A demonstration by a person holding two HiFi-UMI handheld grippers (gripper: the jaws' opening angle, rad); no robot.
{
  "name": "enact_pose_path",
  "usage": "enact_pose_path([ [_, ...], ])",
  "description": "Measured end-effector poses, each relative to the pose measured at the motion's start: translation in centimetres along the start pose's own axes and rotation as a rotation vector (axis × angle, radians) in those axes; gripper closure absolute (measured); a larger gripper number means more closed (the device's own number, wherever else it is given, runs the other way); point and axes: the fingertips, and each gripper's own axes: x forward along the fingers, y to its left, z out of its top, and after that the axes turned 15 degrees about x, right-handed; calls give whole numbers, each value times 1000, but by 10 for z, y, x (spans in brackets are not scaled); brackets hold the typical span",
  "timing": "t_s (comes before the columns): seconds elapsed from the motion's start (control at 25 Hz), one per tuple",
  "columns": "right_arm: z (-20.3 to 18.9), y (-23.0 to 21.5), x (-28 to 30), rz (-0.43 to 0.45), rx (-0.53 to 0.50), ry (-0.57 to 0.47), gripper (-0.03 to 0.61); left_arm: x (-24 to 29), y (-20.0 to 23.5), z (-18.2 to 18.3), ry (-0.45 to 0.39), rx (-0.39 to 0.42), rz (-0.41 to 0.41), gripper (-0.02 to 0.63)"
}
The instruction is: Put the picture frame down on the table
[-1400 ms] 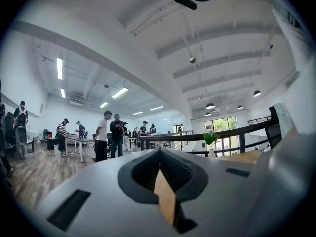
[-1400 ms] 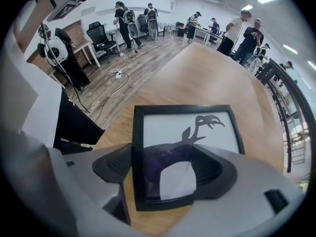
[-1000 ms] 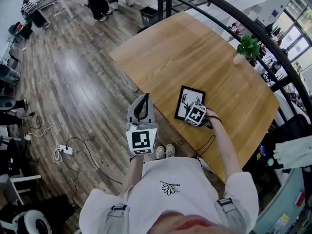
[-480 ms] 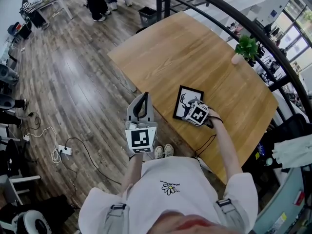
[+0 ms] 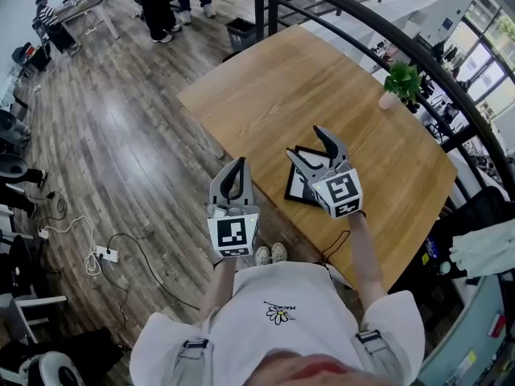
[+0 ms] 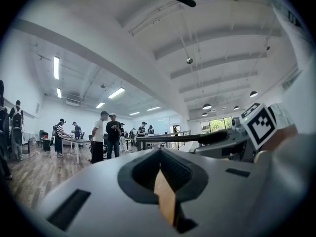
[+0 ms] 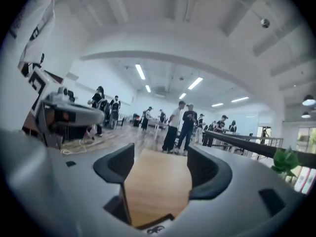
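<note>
The black picture frame with a deer drawing lies flat near the front edge of the wooden table. My right gripper hovers above it, open and empty, and hides the frame's middle. In the right gripper view the gripper shows bare tabletop between its jaws, with a corner of the frame at the bottom edge. My left gripper is held over the floor left of the table. Its jaws are shut with nothing in them, as the left gripper view confirms.
A small potted plant stands at the table's far right edge. A dark curved railing runs behind the table. A bin and standing people are at the far end. Cables and a power strip lie on the floor at left.
My right gripper was low at the frame's near corner; it has since risen clear of the frame and stands open. The frame stays flat on the table. The left gripper has hardly moved.
</note>
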Motion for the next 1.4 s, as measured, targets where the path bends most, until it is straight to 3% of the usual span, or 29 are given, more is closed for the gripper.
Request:
enact_pose_path([
  [0.08, 27, 11, -9, -13, 22, -109, 233, 0, 0, -1, 0, -14, -8, 598],
  [0.2, 42, 27, -18, -49, -2, -187, 233, -2, 1, 1, -8, -37, -6, 598],
  [0.48, 44, 59, -29, -71, 12, -236, 236, -4, -1, 10, -24, -10, -6, 598],
  [0.52, 43, 58, -31, -92, 22, -247, 255, -4, -1, 9, -21, -12, -6, 598],
  [0.6, 45, 52, -39, -146, 51, -279, 428, -5, 0, 9, -19, -9, -4, 597],
  [0.72, 49, 49, -49, -185, 93, -318, 565, -6, 2, 9, -19, 0, 3, 598],
  [1.4, 13, 56, -52, -259, 93, -213, 569, -13, 2, 12, -36, 21, 20, 598],
])
